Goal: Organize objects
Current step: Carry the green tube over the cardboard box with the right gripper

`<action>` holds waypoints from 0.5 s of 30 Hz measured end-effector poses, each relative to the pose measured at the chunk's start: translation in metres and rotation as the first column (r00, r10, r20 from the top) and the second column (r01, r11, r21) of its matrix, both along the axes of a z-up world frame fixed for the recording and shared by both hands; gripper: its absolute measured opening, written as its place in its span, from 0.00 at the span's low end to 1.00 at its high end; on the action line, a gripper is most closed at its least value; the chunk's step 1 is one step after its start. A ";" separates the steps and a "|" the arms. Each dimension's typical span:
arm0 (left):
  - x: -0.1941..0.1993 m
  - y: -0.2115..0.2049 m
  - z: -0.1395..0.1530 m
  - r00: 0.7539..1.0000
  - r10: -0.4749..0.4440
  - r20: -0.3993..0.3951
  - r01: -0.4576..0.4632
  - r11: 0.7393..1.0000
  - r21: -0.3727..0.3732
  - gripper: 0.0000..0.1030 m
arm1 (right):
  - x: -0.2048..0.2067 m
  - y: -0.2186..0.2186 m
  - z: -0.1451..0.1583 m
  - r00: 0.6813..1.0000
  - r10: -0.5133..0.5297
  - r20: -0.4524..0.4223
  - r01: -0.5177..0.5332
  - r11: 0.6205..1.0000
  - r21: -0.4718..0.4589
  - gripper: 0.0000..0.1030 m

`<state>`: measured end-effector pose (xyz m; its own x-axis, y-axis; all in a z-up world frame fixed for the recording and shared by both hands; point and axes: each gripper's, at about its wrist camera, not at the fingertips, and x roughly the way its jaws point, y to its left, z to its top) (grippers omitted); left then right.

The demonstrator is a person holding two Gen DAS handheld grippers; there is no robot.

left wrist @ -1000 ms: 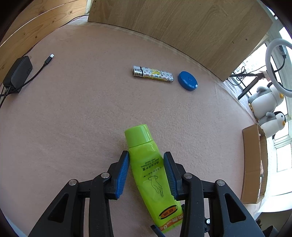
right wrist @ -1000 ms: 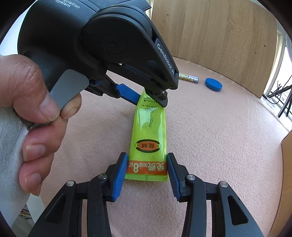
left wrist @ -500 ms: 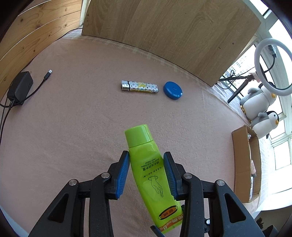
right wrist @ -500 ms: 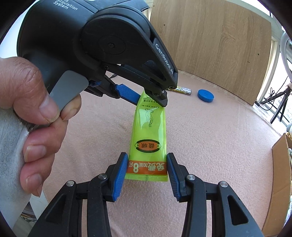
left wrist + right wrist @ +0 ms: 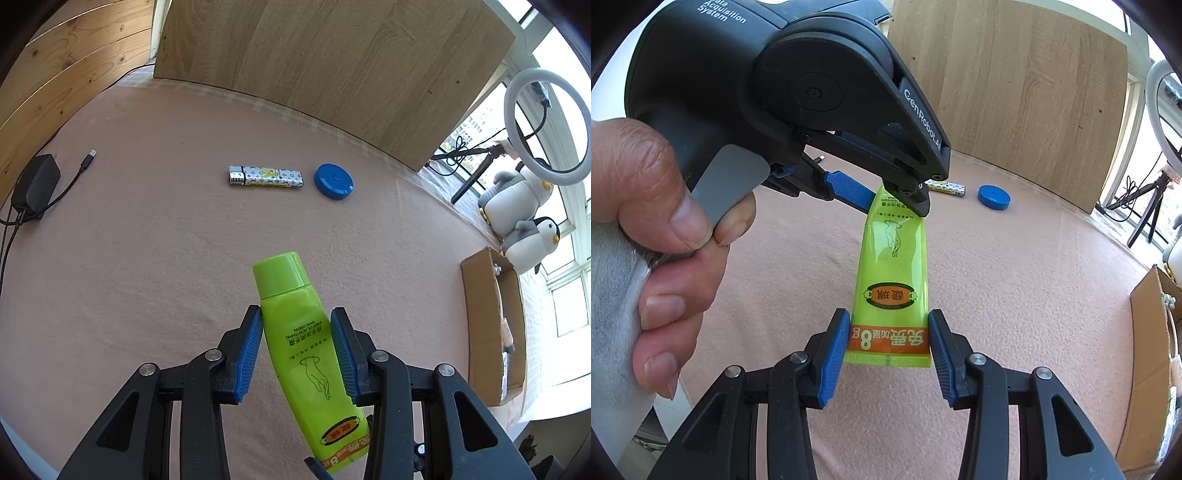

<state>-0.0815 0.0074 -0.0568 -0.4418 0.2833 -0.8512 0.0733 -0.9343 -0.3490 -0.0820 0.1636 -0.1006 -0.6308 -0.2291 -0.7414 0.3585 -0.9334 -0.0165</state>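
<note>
Above the pink surface (image 5: pixel 155 258), a green hand-cream tube (image 5: pixel 306 350) hangs in the air, held at both ends. Near its cap end, the left claw (image 5: pixel 297 350) is clamped on the tube's body, both blue pads pressed against its sides, with the green cap (image 5: pixel 280 275) sticking out past the fingertips. At the tube's flat crimped end, the right claw (image 5: pixel 888 350) is closed on the orange band, one pad against each edge. From the right wrist view, the left claw's black housing sits beyond the tube, and a bare hand (image 5: pixel 653 236) to the left of the tube grips that housing's grey trigger. Beyond the tube's cap, a patterned lighter (image 5: pixel 266 177) lies flat on the surface, and a round blue disc (image 5: pixel 333 181) lies just beside the lighter's end, slightly apart from it. Far to the left of the tube, a black charger (image 5: pixel 35 188) rests near the surface's edge, its cable curling to a loose plug. To the right of the tube, past the surface's edge, stands an open cardboard box (image 5: pixel 484 321); behind the box sit two plush penguins (image 5: pixel 524 210) and a white ring light (image 5: pixel 546 125). Behind the lighter, a wooden board (image 5: pixel 332 66) stands upright along the far side of the surface.
</note>
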 end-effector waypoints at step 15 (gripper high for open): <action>-0.011 0.074 0.011 0.991 -0.132 -0.013 0.132 0.991 -0.021 0.40 | 0.099 0.000 0.013 0.993 -0.113 -0.018 0.113 0.993 -0.021 0.38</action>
<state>-0.0924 0.0815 -0.0457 -0.4137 0.3225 -0.8514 -0.0559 -0.9424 -0.3298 0.0166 0.1634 -0.0874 -0.6677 -0.1702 -0.7247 0.2503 -0.9682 -0.0032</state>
